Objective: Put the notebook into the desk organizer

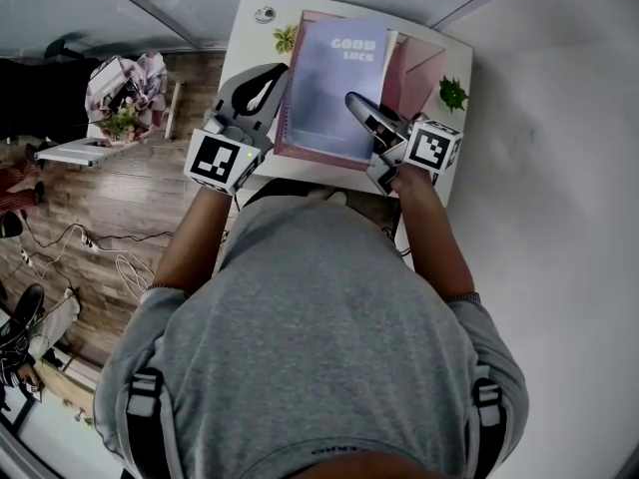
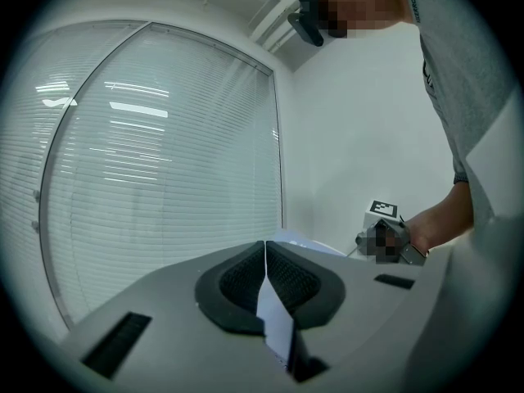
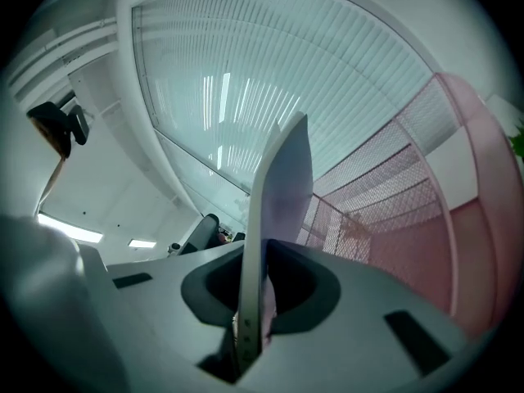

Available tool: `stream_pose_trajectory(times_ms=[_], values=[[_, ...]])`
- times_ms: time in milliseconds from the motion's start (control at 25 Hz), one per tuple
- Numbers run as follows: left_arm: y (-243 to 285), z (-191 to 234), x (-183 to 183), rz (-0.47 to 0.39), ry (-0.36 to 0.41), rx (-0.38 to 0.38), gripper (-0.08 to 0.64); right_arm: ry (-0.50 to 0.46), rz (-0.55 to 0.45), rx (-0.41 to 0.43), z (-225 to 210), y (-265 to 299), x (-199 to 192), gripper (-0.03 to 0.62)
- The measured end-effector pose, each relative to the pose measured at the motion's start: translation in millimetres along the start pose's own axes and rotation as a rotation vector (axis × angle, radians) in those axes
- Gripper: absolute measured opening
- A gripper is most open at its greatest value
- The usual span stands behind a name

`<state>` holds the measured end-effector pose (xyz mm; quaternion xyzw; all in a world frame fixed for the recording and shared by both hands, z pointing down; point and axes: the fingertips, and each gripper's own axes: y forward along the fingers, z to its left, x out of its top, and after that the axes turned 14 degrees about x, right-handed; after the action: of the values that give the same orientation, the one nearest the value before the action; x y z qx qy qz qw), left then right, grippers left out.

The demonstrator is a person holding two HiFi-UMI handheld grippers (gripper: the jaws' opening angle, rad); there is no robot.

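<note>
A lavender notebook [image 1: 334, 83] printed "GOOD LUCK" is held over the pink mesh desk organizer [image 1: 419, 68] on the white table [image 1: 245, 38]. My left gripper [image 1: 275, 90] is shut on the notebook's left edge. My right gripper [image 1: 357, 106] is shut on its lower right part. In the left gripper view the jaws meet on a thin pale sheet of the notebook [image 2: 275, 318], and the right gripper's marker cube [image 2: 383, 213] shows beyond. In the right gripper view the notebook [image 3: 280, 195] stands edge-on between the jaws, with the organizer's pink mesh wall [image 3: 393, 211] to its right.
Two small green plants [image 1: 286, 38] [image 1: 452, 93] stand on the table beside the organizer, and a round object [image 1: 264, 14] sits at its far left corner. Wooden floor with flowers [image 1: 125, 93] and cables lies to the left. A white wall runs along the right.
</note>
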<state>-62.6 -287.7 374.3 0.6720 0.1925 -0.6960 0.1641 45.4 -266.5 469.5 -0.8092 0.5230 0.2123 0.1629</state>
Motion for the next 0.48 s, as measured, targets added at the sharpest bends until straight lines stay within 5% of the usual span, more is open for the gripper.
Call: stream_pose_trajectory(times_ms=[480], values=[[3.5, -1.1, -1.5, 0.006, -0.02, -0.009, 0.023, 0.091, 0.006, -0.02, -20.7, 3.1, -2.9, 0.058]])
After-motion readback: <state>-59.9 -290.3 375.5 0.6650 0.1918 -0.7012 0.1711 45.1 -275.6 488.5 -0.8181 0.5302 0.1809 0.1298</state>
